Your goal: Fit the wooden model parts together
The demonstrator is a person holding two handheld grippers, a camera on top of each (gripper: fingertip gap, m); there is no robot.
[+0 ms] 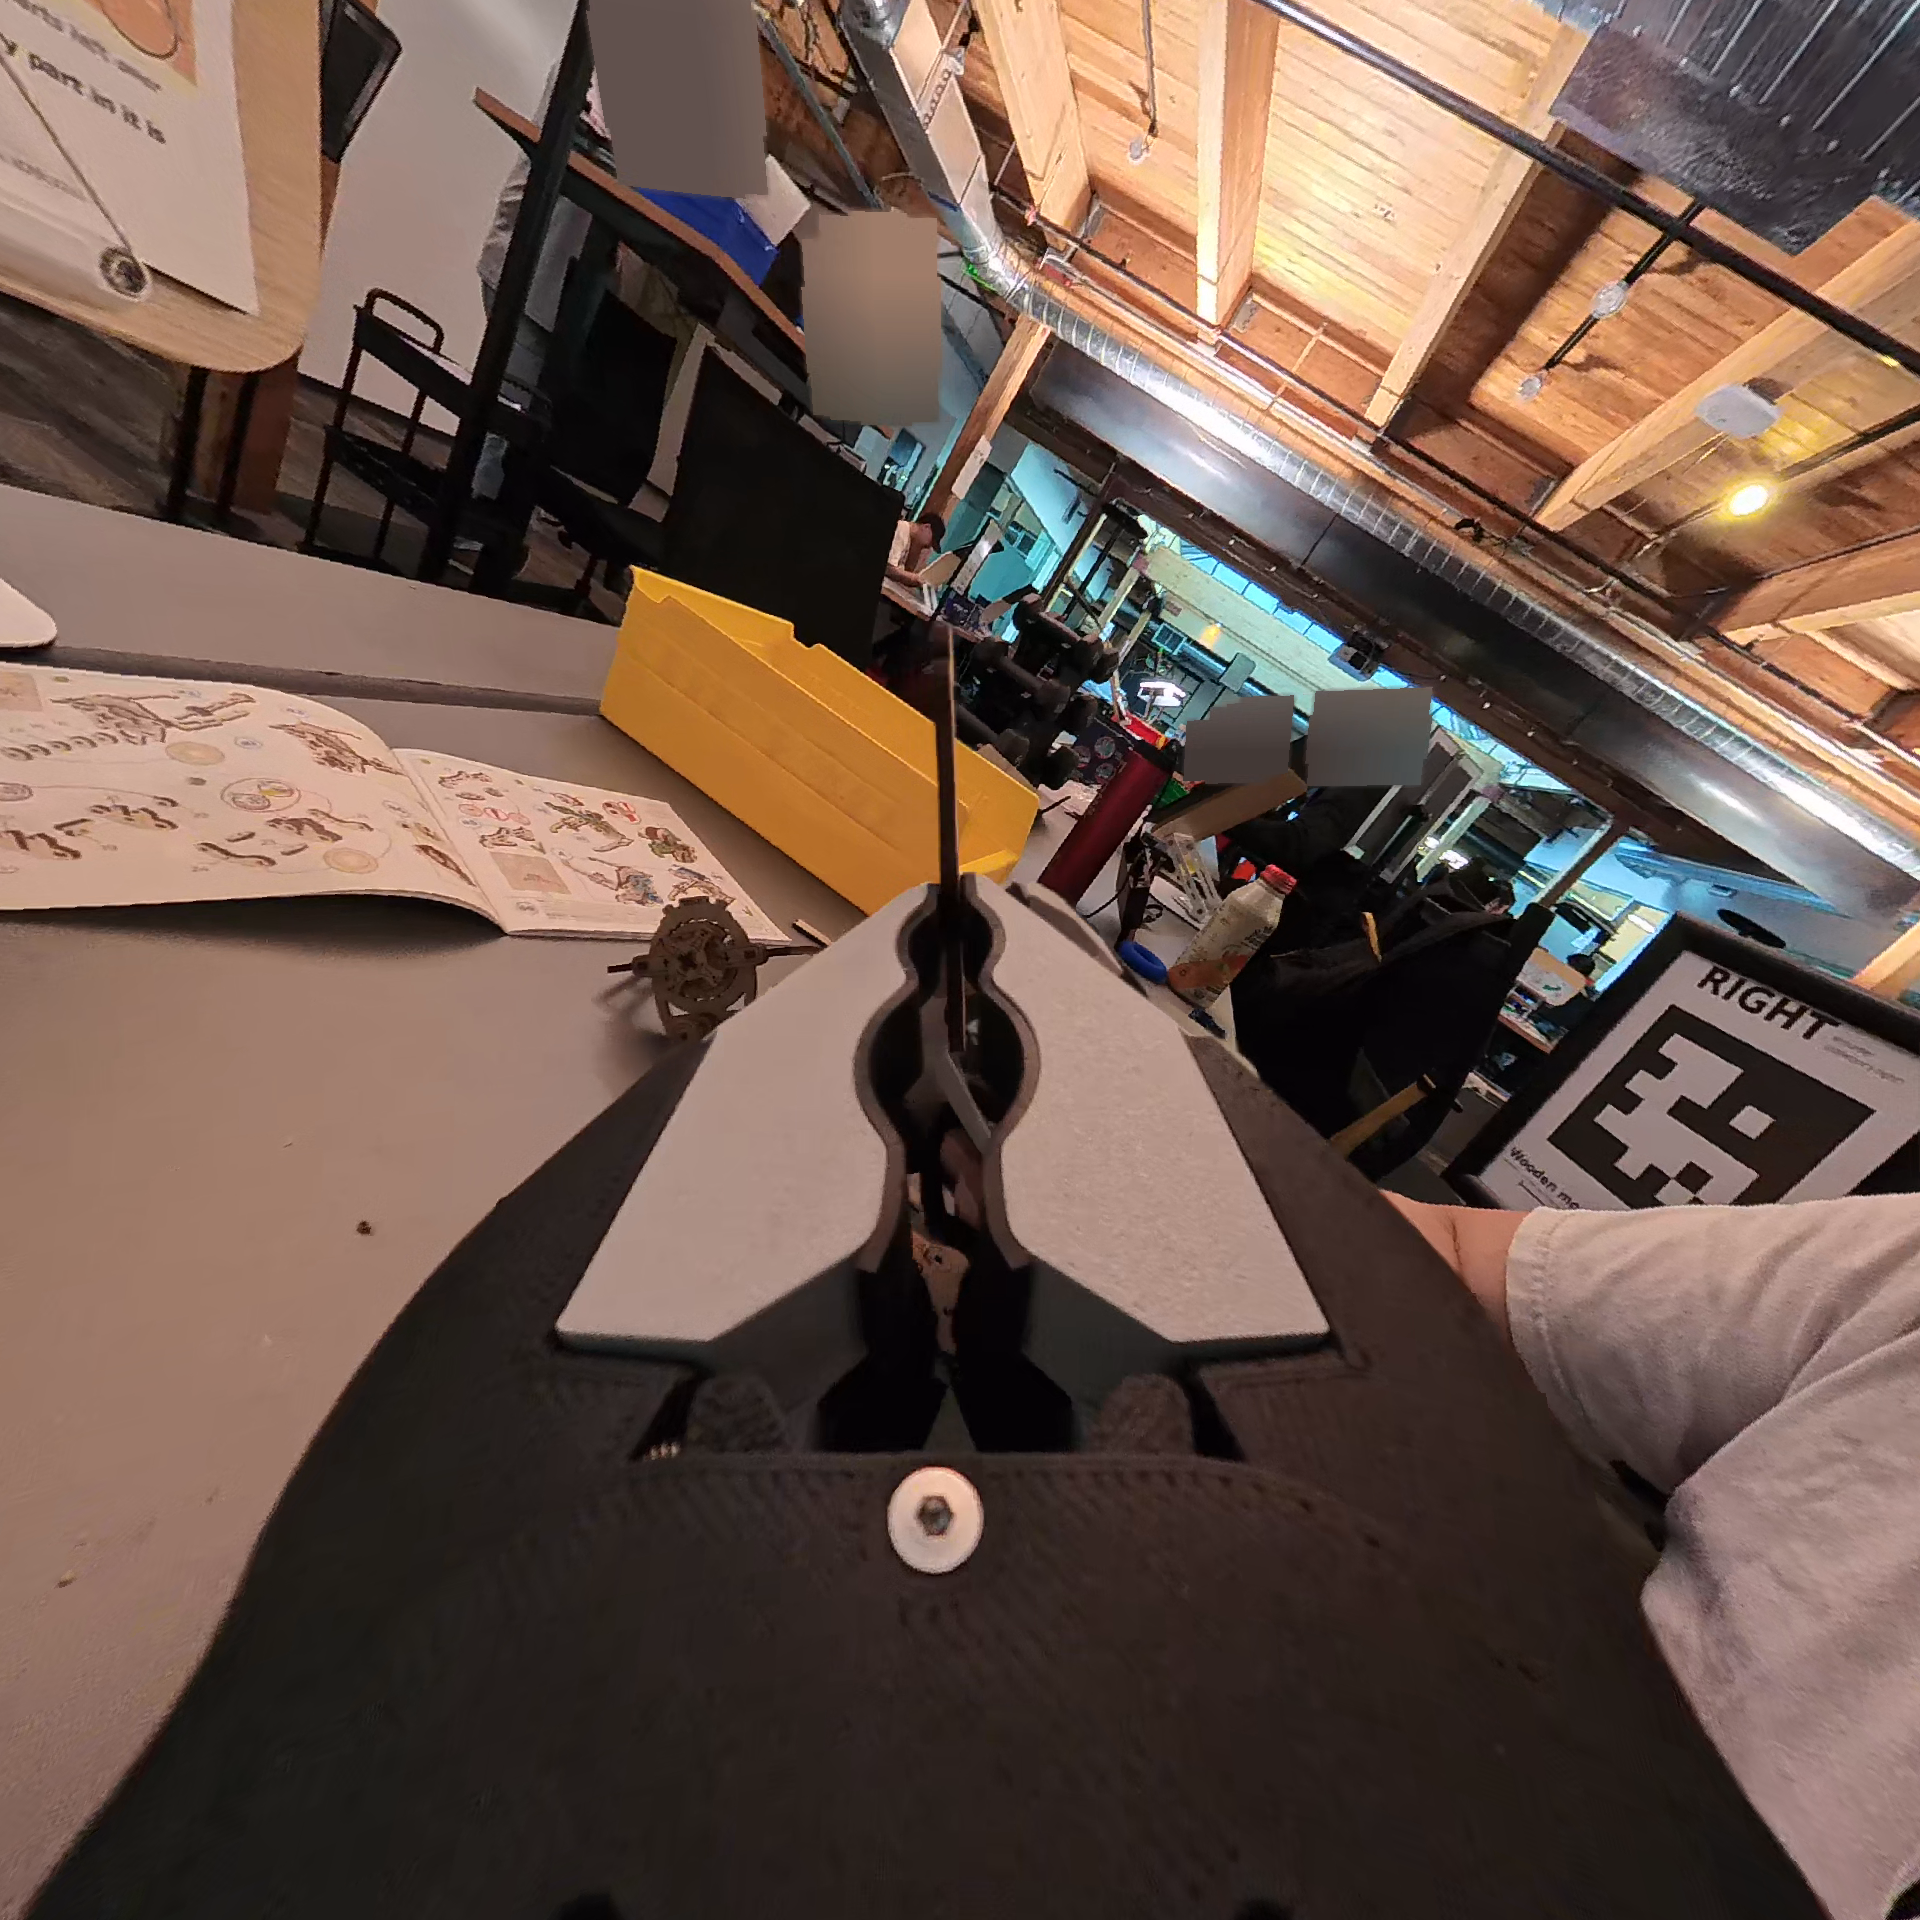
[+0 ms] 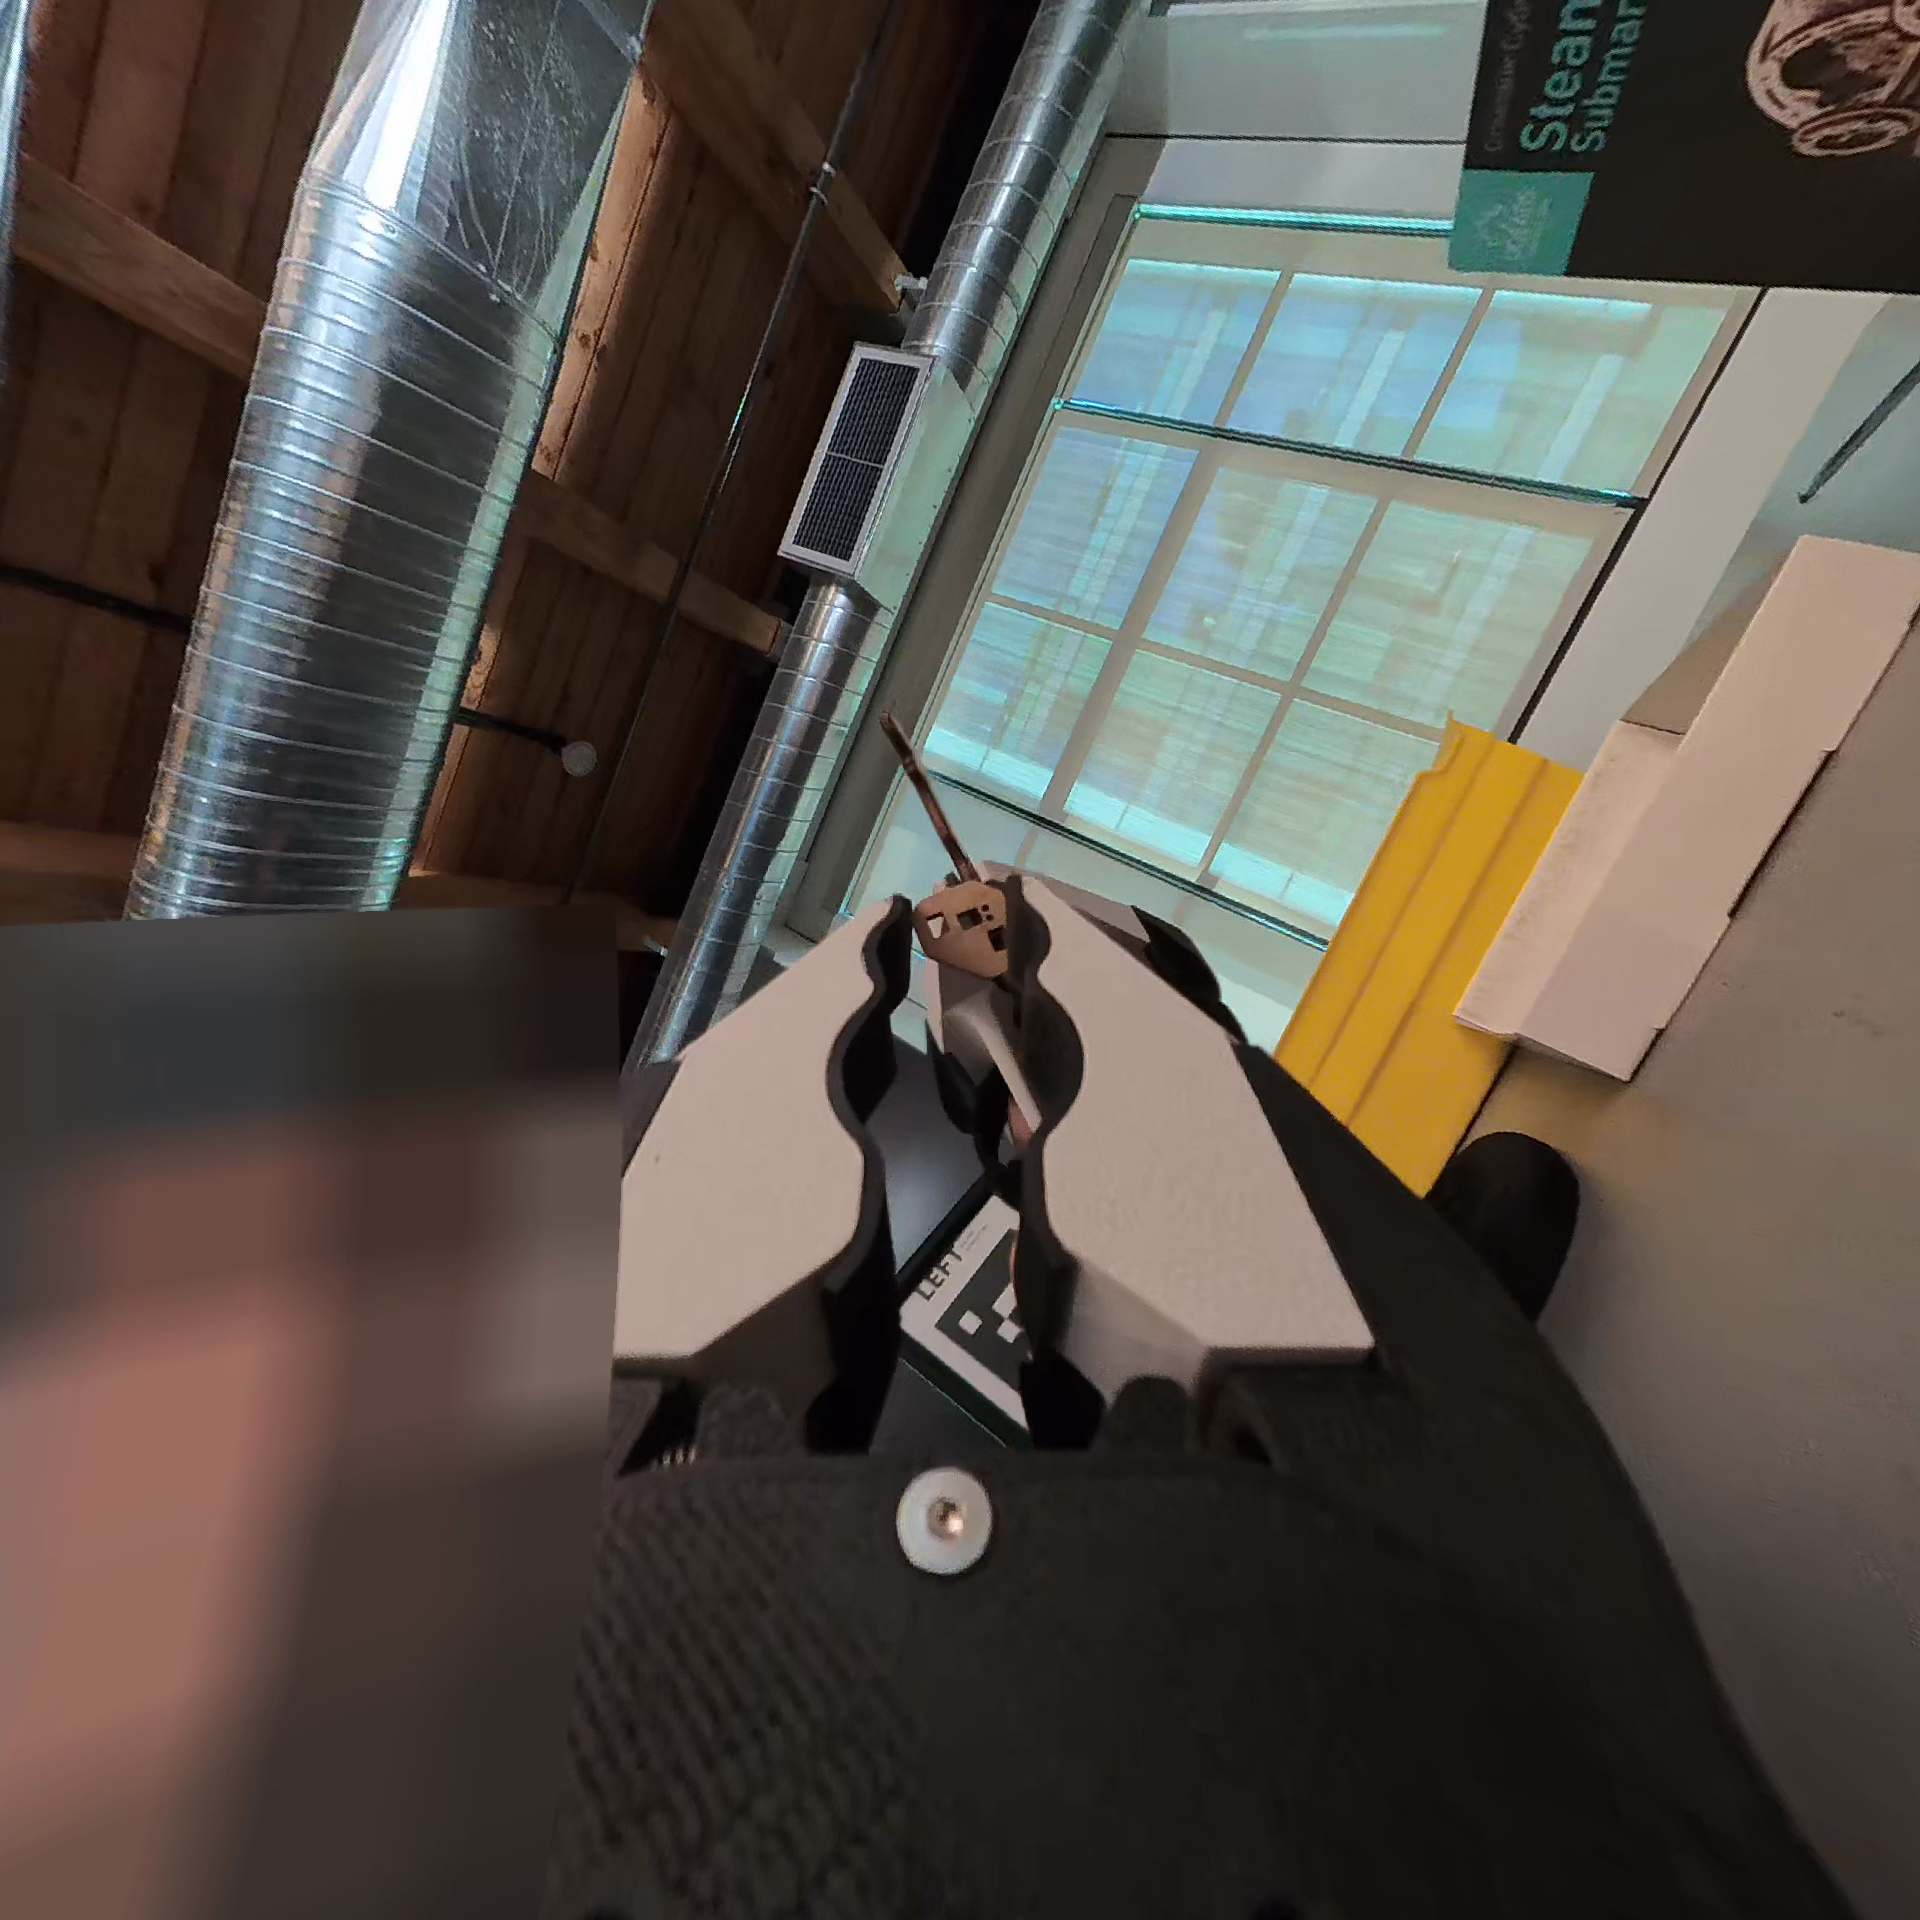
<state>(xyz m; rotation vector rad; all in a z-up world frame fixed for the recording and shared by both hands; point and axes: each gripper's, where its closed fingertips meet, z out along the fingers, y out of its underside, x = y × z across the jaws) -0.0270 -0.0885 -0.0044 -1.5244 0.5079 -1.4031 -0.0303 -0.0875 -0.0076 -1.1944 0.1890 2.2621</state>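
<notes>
1. Left wrist view: the left gripper (image 1: 951, 904) has matte grey, wavy-edged fingers (image 1: 748, 1143) pressed together on a thin flat dark strip (image 1: 948, 769), seen edge-on and sticking straight out past the tips.
2. On the smooth grey table (image 1: 208, 1195), just left of the fingers, lies a round, spoked wooden wheel (image 1: 694, 966) on a thin axle, tilted.
3. Beyond it an open booklet (image 1: 312, 800) lies flat; a ribbed yellow plastic bin (image 1: 800, 738) sits toward the far edge.
4. A grey sleeve (image 1: 1714, 1403) enters at right, beside a framed marker card (image 1: 1704, 1112).
5. Right wrist view: the right gripper (image 2: 961, 914) points up at the ceiling ducts (image 2: 374, 499). Its fingers (image 2: 748, 1143) stand slightly apart lower down; at the tips a small flat wooden plate (image 2: 961, 925) with cut-outs sits between them, but I cannot tell whether both touch it. A thin brown stick (image 2: 925, 795) rises from it.
6. The yellow bin (image 2: 1423, 935) and a white box (image 2: 1704, 810) sit at right.
</notes>
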